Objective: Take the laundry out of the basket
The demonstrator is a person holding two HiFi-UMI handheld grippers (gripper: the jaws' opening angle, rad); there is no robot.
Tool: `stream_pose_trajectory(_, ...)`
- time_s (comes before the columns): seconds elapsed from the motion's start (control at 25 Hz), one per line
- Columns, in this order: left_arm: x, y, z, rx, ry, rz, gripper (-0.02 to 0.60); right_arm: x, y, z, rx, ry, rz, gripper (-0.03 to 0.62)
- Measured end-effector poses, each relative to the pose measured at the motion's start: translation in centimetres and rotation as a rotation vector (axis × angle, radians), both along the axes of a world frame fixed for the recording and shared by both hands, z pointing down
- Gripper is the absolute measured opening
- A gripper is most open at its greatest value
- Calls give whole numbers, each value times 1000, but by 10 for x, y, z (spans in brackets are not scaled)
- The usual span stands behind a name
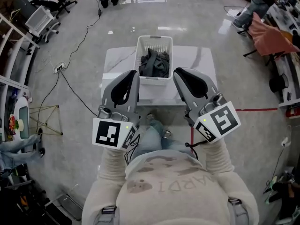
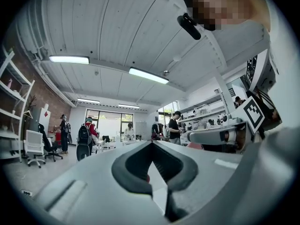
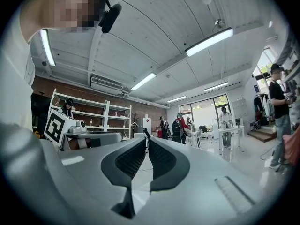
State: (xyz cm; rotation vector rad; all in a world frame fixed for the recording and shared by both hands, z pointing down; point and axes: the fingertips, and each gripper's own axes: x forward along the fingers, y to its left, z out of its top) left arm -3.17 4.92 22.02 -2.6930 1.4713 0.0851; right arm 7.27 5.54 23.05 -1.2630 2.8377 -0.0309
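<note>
Starting at the left of the head view, a white office chair [image 1: 43, 20] stands on the glossy grey floor [image 1: 89, 64], near a power strip [image 1: 58, 68] and its trailing cable. The left gripper [image 1: 133, 75] is held level before the person's cream sweatshirt [image 1: 168, 191], its jaws closed tip to tip on nothing. Ahead of both tools, a white table [image 1: 202, 64] carries the white slatted basket [image 1: 154, 44], which sits at the table's middle with the dark laundry [image 1: 154, 63] heaped inside, untouched. The right gripper [image 1: 180, 72] is also level, its jaws drawn all but together and empty. Further right, a red tape line [image 1: 255, 109] crosses the floor, and a pink cloth [image 1: 274, 36] drapes over a seat. The gripper views show a white ceiling with strip lights [image 2: 148, 75], a brick wall [image 3: 117, 104] and people standing about.
</note>
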Motion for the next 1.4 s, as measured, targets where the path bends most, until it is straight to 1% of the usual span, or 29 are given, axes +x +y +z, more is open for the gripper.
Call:
stream_pose_trajectory(0.2,3,-38,6,-10,-7,-16,0,4,-40,5,-9,0,-14,52)
stream_pose_trajectory(0.36,2,-77,8,-15,2,-26,0,0,-79,7,-17,12,-33,52)
stream_pose_trajectory(0.52,-5,-123,8,-12,11,-39,0,-9,-128,9,-23,21,-53,54)
stream_pose_trajectory(0.68,-10,-167,11,-16,8,-26,0,-19,-176,12,-31,22,-62,55)
stream_pose_trajectory(0.8,-18,-188,18,-29,20,-19,0,-31,-201,16,-35,29,-71,55)
stream_pose_trajectory(0.96,-28,-209,28,-47,17,-54,0,-41,-230,25,-55,44,-100,58)
stream_pose_trajectory(1.16,-35,-225,35,-62,42,-116,0,-51,-264,43,-88,84,-176,74)
stream_pose_trajectory(1.4,-44,-243,41,-54,62,-242,0,-72,-293,77,-119,173,-370,117)
